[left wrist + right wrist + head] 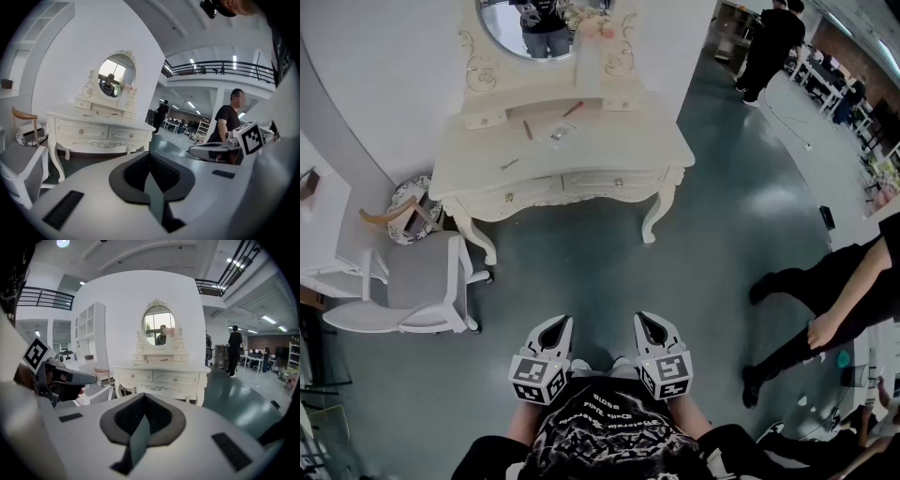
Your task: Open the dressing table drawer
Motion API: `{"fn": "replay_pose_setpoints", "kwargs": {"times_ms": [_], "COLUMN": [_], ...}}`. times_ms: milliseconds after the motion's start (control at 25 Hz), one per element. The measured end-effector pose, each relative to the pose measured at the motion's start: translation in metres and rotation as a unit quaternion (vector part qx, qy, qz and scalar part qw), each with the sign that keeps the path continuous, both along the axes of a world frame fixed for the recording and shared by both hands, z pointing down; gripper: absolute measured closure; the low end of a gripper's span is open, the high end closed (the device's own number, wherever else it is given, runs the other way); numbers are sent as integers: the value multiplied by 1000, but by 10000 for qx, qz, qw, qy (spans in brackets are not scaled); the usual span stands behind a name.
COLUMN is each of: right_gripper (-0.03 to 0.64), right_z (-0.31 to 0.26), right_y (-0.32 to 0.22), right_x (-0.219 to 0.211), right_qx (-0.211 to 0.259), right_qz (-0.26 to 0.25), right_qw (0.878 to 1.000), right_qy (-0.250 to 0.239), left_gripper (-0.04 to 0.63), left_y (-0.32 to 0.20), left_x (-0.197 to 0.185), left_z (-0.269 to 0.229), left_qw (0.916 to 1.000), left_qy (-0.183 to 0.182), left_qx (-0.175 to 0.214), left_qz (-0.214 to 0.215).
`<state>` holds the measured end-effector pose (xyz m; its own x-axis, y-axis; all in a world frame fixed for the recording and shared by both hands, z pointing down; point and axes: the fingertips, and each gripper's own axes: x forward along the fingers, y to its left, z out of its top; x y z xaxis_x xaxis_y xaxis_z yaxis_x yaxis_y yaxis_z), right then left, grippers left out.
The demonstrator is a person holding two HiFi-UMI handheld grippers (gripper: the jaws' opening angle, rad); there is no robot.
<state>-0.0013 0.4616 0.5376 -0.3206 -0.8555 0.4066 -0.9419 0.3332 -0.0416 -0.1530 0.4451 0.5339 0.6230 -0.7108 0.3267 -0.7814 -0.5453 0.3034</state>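
Observation:
The cream dressing table stands well ahead of me against the white wall, under its oval mirror. Its front has a left drawer and a right drawer, both pushed in, each with a small knob. My left gripper and right gripper are held side by side close to my body, far short of the table, both shut and empty. The left gripper view looks past the left gripper at the table. The right gripper view looks past the right gripper at the drawers.
A white chair with a grey seat stands left of the table, with a wooden-backed patterned stool behind it. A person in black stands at the right, another far back right. Small items lie on the tabletop. Green floor lies between.

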Motion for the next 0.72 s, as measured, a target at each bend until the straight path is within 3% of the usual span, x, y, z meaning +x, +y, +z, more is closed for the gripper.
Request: {"fn": "replay_pose_setpoints", "kwargs": {"times_ms": [320, 720], "right_gripper": [609, 607], "right_z": [-2, 0], "right_y": [0, 5], "right_x": [-8, -1], "right_qx": [22, -13], "right_qz": [-67, 206], "right_qw": [10000, 9995], "right_qy": [-42, -232], "left_gripper": [579, 578], "left_y": [0, 2], "left_x": [-2, -13], "left_z": [-1, 3], "left_qw": [10000, 9996], "left_qy": [-30, 24], "left_qx": [15, -46], "left_qz": [-73, -265]}}
